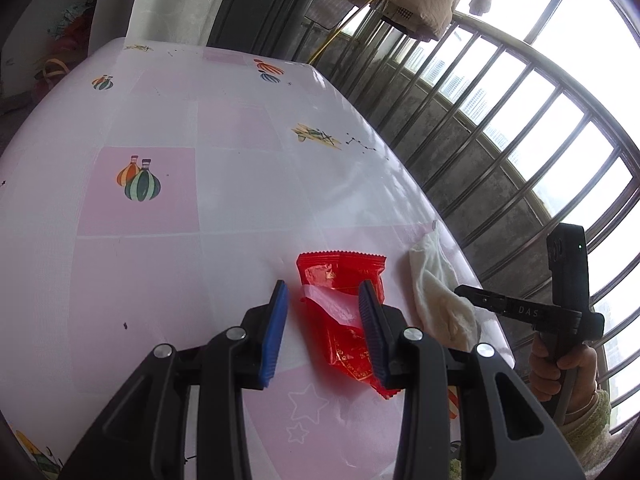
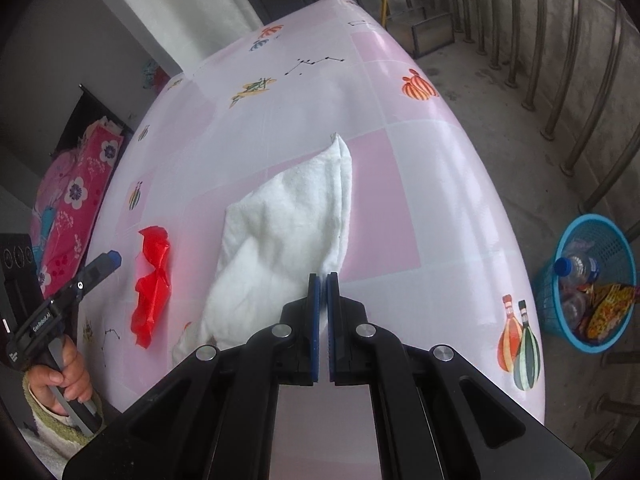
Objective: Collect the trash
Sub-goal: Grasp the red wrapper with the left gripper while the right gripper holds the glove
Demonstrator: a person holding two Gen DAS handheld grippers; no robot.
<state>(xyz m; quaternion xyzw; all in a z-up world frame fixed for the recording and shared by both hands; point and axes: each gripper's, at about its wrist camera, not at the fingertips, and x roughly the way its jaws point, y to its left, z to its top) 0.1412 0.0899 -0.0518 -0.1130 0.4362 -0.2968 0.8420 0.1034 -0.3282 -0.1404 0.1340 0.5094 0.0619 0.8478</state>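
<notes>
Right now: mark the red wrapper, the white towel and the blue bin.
red wrapper (image 1: 340, 276): left wrist view, upper half of the wrapper between the open fingers.
white towel (image 2: 288, 216): right wrist view, middle of the folded cloth.
blue bin (image 2: 612, 236): right wrist view, mesh inner wall near the rim.

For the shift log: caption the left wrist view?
Open left gripper straddling crinkled red plastic wrapper on pink tablecloth.

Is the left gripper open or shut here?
Open. The left gripper's blue fingers stand apart on either side of the red wrapper, which lies flat on the table, not yet pinched.
</notes>
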